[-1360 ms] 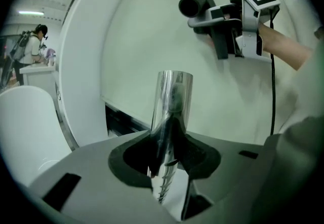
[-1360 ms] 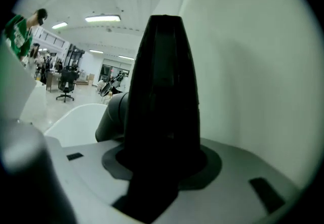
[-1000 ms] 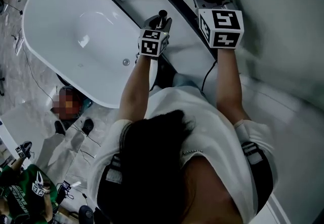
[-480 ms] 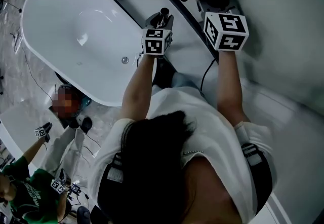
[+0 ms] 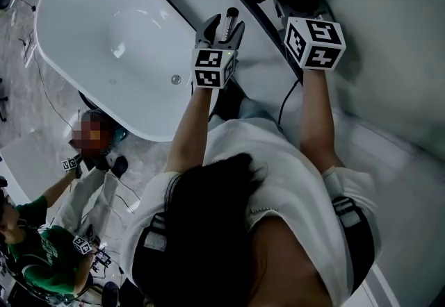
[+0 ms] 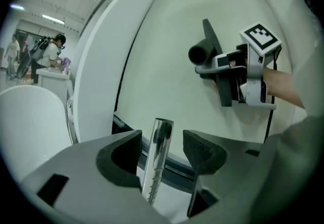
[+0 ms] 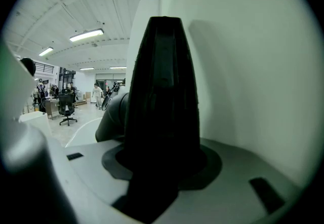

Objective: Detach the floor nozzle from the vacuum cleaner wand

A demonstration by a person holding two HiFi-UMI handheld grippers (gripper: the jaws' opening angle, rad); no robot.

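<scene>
My left gripper [image 6: 162, 152] has just been opening: jaws wide, wand [image 6: 158, 154] loose between them, left of the floor nozzle [image 6: 216, 61]. The right gripper [image 7: 162, 164] clamps that nozzle. Unheld, the wand could topple.

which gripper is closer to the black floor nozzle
Right. The right gripper is clamped on the floor nozzle; the left gripper sits off to its left, jaws just opened around the metal wand.

Large open indoor hall used as a work space, white freestanding bathtub [image 5: 104, 35] on a pale floor [image 5: 21, 142], loose cables [image 5: 43, 101], ceiling strip lights [image 7: 86, 35], office chair [image 7: 66, 105], people [image 7: 96, 91] standing far back
</scene>
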